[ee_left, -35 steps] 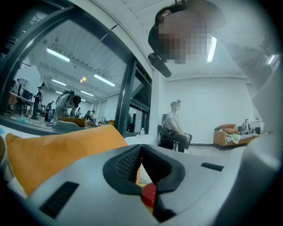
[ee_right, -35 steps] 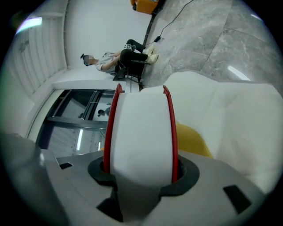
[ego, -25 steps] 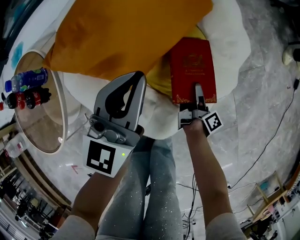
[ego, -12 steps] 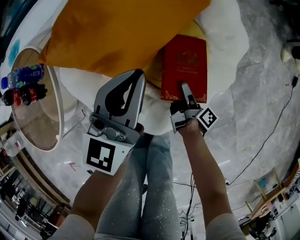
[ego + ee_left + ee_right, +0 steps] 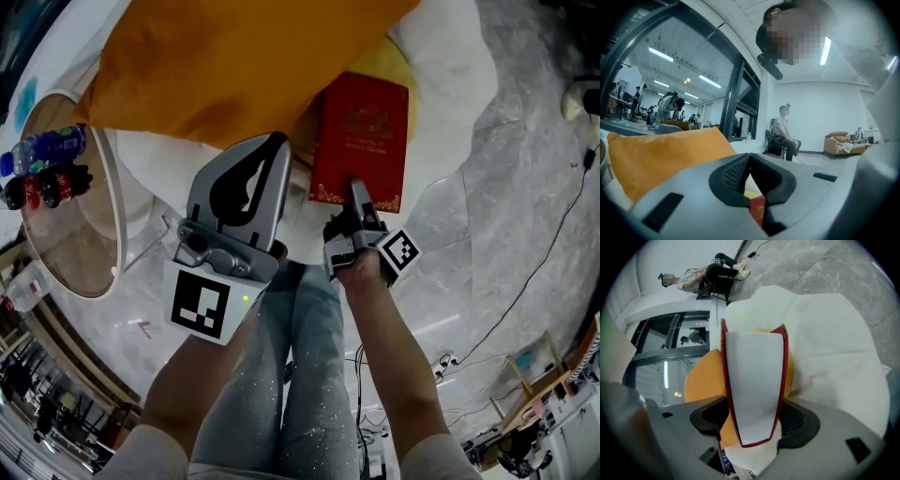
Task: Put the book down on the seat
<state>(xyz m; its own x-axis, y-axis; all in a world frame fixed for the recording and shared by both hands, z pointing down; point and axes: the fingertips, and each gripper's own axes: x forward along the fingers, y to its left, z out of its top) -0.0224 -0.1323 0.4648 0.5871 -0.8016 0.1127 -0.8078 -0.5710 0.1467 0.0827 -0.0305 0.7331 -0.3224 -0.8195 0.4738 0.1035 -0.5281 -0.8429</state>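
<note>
Just beside the orange cushion (image 5: 234,66), at its lower right edge, the red book (image 5: 359,141) seems to rest on the white seat (image 5: 450,84), so the put-down looks nearly done. The right gripper (image 5: 359,202) has its 2 jaws opening around the book's near edge. Next, it should draw straight back, away from the cushion. The left gripper (image 5: 274,150), below the cushion, is pinched together on nothing. The gold cover lettering is too small to read.
</note>
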